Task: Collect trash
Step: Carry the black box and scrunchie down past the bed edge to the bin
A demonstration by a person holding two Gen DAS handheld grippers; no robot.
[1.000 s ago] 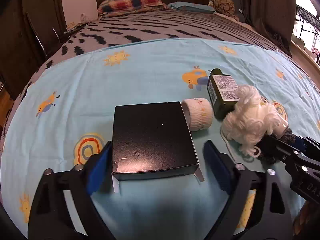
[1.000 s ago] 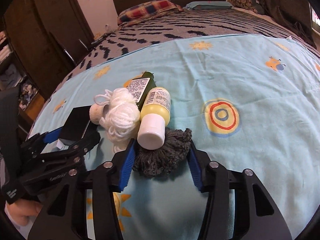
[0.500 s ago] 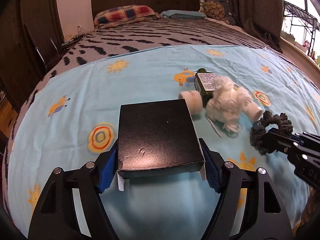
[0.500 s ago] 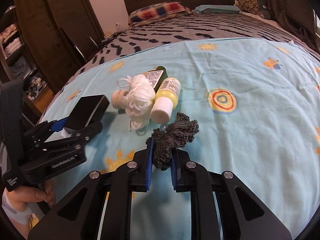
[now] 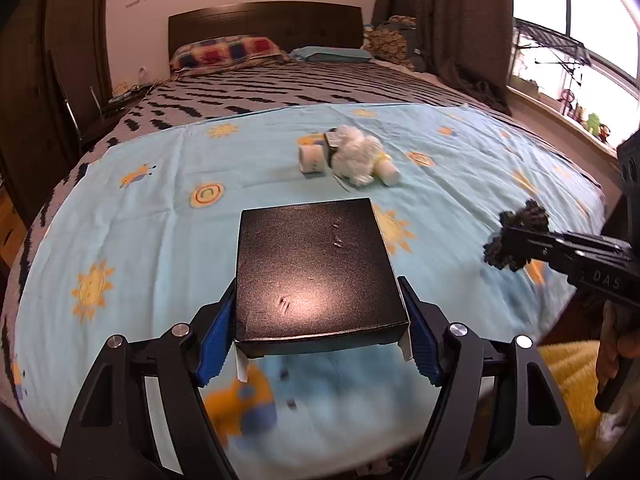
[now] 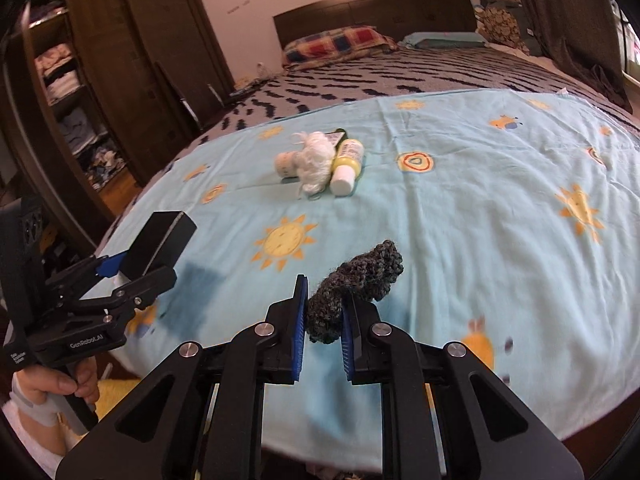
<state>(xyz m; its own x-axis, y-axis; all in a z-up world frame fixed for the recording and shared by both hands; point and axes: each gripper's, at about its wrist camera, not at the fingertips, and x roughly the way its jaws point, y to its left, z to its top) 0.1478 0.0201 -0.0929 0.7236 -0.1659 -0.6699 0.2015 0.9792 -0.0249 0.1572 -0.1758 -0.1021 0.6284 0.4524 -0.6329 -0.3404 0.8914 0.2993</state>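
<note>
Bedroom, dark wardrobe on one side, curtains on the other, and across the bed a pale blue sheet printed with suns and rings. Both hands are loaded. The left gripper has its fingers pressed on the two sides of a flat black box, which sits clear of the sheet, its long sides running away from the camera. The right gripper has its fingers closed tight on a dark knitted scrunchie, most of it bulging out past the tips, up and to the right.

Now the relation that matters: what is left lies in one small cluster further up the bed, straight ahead of both grippers and well apart from them. There is a yellow bottle with a white cap, its long axis pointing roughly back toward the right gripper, cap end nearest. Touching it, a tuft of white yarn; beside that a pale roll; and a dark green bottle mostly hidden behind the yarn. From the right wrist view the cluster looks about as near to one hand as the other, so I'd judge neither has the edge, and both must drop their loads first. No bin shows in either view.

Writing: "GenRobot.AI" on the left gripper's body, "DAS" on the right one's. Bottle labels are too small to read.
</note>
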